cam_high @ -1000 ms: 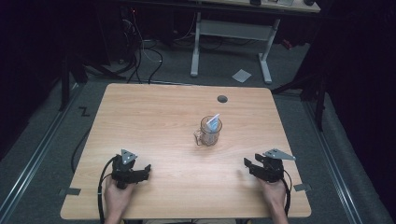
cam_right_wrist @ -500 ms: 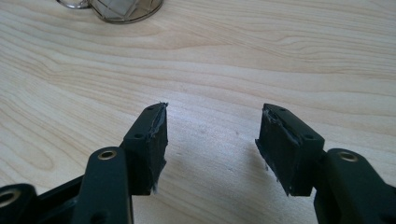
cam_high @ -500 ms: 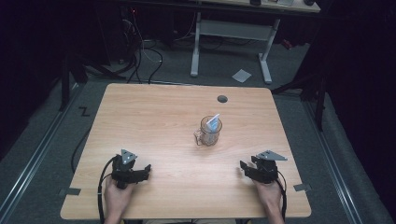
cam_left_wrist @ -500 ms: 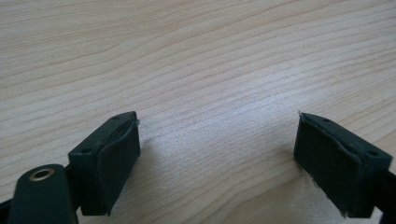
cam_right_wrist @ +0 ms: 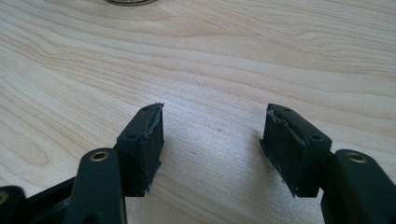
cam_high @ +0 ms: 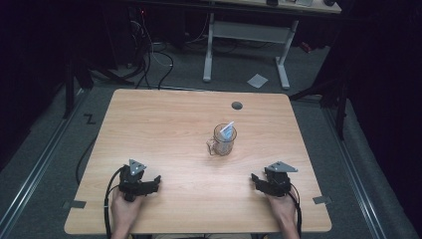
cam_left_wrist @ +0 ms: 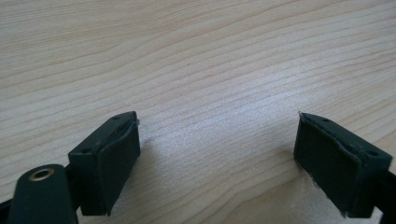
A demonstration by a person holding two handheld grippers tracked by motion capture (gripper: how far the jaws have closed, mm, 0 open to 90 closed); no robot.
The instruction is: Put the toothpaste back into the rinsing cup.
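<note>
While glass mug (cam_high: pixel 224 140) stands upright mid-desk (cam_high: pixel 164 124), well apart from both hands: likely rigid, slick, breakable. Paper slip (cam_high: pixel 228 130) inside, light. Best hold: handle or rim. Left hand-held gripper (cam_high: pixel 155 181) gaping, empty; right hand-held gripper (cam_high: pixel 255 179) just widened, nothing between.

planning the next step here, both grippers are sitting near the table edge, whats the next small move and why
Probably bring the right gripper forward and left toward the clear glass handled mug holding a pale blue packet. Its jaws have just been opening with nothing between them, the mug stands alone mid-table on the light wooden table, and the left gripper rests open, also empty.
</note>
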